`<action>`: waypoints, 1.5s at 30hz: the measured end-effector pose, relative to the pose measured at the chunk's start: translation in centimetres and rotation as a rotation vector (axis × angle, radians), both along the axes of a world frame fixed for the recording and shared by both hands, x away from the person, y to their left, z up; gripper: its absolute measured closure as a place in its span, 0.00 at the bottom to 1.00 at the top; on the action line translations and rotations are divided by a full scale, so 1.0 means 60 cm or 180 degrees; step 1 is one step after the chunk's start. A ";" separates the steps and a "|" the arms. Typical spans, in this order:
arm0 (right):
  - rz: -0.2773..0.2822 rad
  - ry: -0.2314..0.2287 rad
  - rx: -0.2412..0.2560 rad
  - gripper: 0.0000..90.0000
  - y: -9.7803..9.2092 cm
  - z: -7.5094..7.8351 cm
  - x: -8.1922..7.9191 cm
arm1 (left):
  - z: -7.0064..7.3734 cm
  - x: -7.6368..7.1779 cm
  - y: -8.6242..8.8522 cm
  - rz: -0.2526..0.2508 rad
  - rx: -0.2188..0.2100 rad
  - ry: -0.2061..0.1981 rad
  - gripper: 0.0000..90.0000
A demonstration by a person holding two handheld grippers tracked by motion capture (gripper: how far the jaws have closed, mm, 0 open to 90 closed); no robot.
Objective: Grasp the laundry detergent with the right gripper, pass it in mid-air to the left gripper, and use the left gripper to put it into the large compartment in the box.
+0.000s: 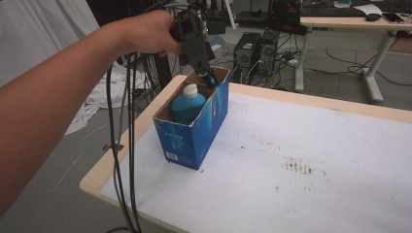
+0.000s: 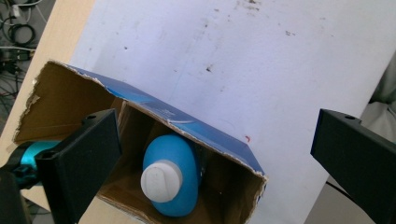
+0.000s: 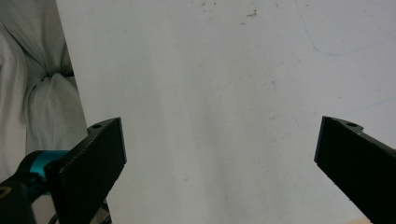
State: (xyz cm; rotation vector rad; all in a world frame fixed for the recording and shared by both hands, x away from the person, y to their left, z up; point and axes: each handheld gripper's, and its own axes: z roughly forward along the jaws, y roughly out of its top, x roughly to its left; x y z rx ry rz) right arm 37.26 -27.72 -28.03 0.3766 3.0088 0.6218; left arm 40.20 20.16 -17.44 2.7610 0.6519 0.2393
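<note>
1. Hovering over the far end of the open blue carton [image 1: 194,127], the left gripper [image 1: 206,77] is held by a hand [image 1: 145,34]; its jaws stand wide apart and hold nothing.
2. Standing near the counter's [image 1: 316,160] far left corner, the carton holds a blue bottle [image 2: 172,179] with a white cap [image 2: 161,180], upright inside it.
3. Looking down at bare white counter, the right gripper [image 3: 219,172] has its jaws wide apart with nothing between them; white cloth [image 3: 32,93] lies past the counter's edge.
</note>
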 end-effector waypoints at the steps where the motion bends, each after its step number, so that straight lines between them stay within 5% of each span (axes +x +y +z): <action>1: 0.0002 -0.0001 0.0002 0.02 0.000 0.000 0.000 | 0.000 0.000 -0.003 -0.0013 0.0000 0.0003 0.02; 14: -0.0016 -0.0022 0.0053 0.02 -0.001 0.004 -0.004 | 0.010 0.001 -0.050 -0.0126 0.0032 -0.0142 0.02; 24: -0.0010 -0.0016 0.0076 0.02 -0.001 0.004 0.001 | 0.009 0.007 -0.106 -0.0259 -0.0077 -0.0072 0.02; 34: -0.0033 -0.0030 0.0083 0.02 0.001 0.004 0.003 | -0.024 0.024 -0.177 -0.0512 -0.0015 0.0019 0.02; 45: -0.0024 -0.0006 0.0069 0.02 0.007 0.003 0.005 | -0.073 0.027 -0.212 -0.0650 -0.0040 0.0113 0.02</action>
